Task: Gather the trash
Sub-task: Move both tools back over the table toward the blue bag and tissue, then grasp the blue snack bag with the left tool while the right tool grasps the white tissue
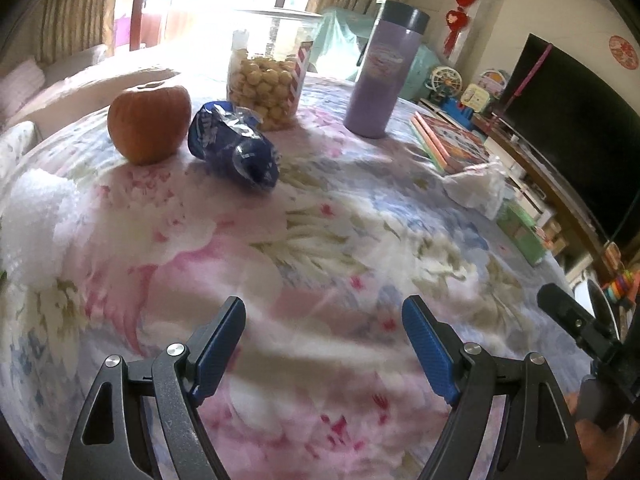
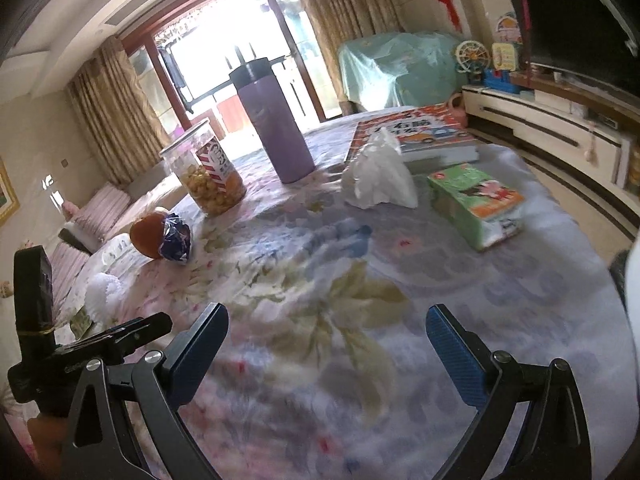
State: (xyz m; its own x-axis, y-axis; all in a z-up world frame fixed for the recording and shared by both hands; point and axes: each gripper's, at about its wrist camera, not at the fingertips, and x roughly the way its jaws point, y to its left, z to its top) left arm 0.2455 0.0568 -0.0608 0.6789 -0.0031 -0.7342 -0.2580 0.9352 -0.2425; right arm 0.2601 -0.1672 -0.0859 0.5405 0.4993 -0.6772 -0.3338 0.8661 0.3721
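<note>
A crumpled blue snack wrapper lies on the floral tablecloth beside an orange fruit; it also shows in the right wrist view. A crumpled white tissue lies by the books; it shows at the right in the left wrist view. A white foam fruit net lies at the table's left edge and shows in the right wrist view. My left gripper is open and empty over the cloth. My right gripper is open and empty, well short of the tissue.
A purple flask, a clear snack jar, a stack of books and a green tissue pack stand on the table. A TV and cabinet are to the right.
</note>
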